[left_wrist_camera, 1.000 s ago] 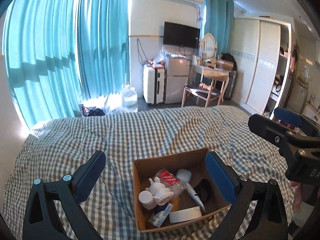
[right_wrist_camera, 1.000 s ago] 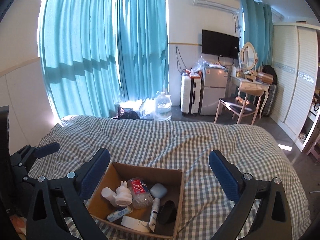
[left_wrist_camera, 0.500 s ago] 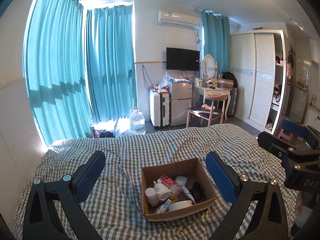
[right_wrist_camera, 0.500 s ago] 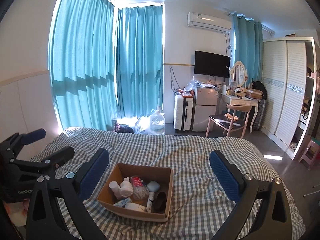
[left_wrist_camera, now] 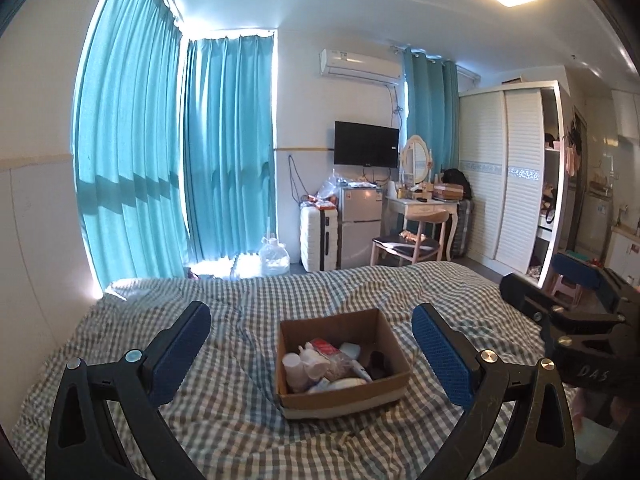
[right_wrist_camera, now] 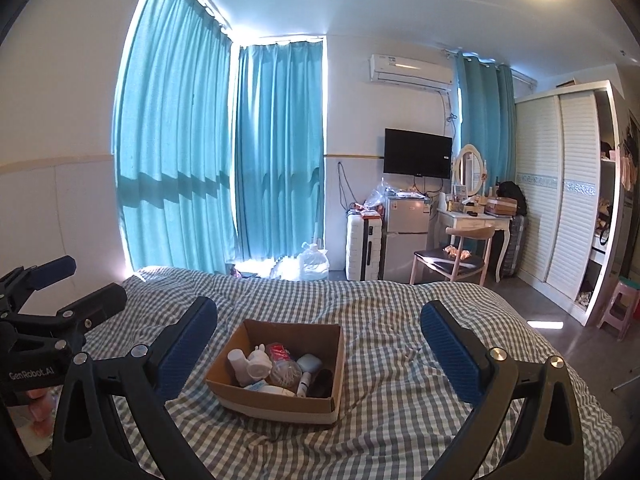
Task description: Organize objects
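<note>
An open cardboard box (left_wrist_camera: 344,398) sits on the checked bed (left_wrist_camera: 224,412), holding a white bottle (left_wrist_camera: 292,366), a red-labelled packet (left_wrist_camera: 325,347), a white tube and several small items. The box also shows in the right wrist view (right_wrist_camera: 276,398). My left gripper (left_wrist_camera: 312,352) is open and empty, well back from and above the box. My right gripper (right_wrist_camera: 320,354) is open and empty, likewise back from the box. Each gripper shows at the edge of the other's view: the right gripper (left_wrist_camera: 568,300) and the left gripper (right_wrist_camera: 60,292).
Teal curtains (left_wrist_camera: 160,184) cover the windows behind the bed. A white suitcase (left_wrist_camera: 318,236), small fridge (left_wrist_camera: 360,220), dressing table with chair (left_wrist_camera: 416,236) and white wardrobe (left_wrist_camera: 512,184) stand along the far wall. A water jug (left_wrist_camera: 274,258) sits on the floor.
Both grippers have pulled back and up from the box, which now looks smaller and farther away. More of the room and ceiling shows. Both stay open.
</note>
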### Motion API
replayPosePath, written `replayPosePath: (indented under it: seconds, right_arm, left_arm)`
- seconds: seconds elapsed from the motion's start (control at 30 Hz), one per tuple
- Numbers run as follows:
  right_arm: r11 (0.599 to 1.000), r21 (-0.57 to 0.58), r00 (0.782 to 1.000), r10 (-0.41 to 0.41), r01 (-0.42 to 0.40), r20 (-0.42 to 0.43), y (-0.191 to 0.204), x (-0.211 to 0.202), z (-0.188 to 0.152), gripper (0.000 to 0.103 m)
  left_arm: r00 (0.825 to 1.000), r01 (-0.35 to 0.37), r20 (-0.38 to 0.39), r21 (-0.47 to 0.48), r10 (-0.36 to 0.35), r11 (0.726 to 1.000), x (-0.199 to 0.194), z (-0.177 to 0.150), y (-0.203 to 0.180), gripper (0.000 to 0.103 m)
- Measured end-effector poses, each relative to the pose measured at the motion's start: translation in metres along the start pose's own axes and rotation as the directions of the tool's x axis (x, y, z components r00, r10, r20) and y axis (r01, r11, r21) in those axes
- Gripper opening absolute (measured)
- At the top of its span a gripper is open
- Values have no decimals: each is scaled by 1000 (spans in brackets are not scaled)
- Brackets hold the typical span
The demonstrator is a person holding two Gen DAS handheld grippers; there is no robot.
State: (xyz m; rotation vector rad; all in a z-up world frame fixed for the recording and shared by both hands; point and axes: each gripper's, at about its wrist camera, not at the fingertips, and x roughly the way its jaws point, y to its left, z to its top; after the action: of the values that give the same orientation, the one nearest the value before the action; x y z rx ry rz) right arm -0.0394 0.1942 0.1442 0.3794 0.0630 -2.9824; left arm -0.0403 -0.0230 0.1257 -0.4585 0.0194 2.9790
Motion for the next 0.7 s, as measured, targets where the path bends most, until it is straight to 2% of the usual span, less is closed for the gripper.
replayPosePath:
  seconds: [0.07,0.23,0.3,0.4,0.57,0.7]
  right_arm:
    - [1000,-16,1000,-8,8,3,3,1,-12,102]
    - [999,-37,1000,-3,3,-9,6,12,-46,102]
    - [999,-31,1000,-13,13,-9,5,17,-58,102]
    - [1000,-24,1000,-10,9,-15,2,25,-82,102]
    - [994,-63,995,-94,93,-19,-2,36,-116,102]
    - [996,-36,995,-82,80,-55,-9,46,-136,102]
  left_arm:
    - [1000,-11,3,-8,11,1000,-2,-9,0,103]
    - [993,-113,23,35,113,993,5,-41,2,103]
    - [990,-138,8,29,138,990,14,-55,5,103]
    - [991,-130,-18,-2,130,991,25,-75,12,103]
    - [986,-169,10,14,168,986,34,-94,11,103]
    - [990,-139,-18,-34,138,990,41,-107,17,103]
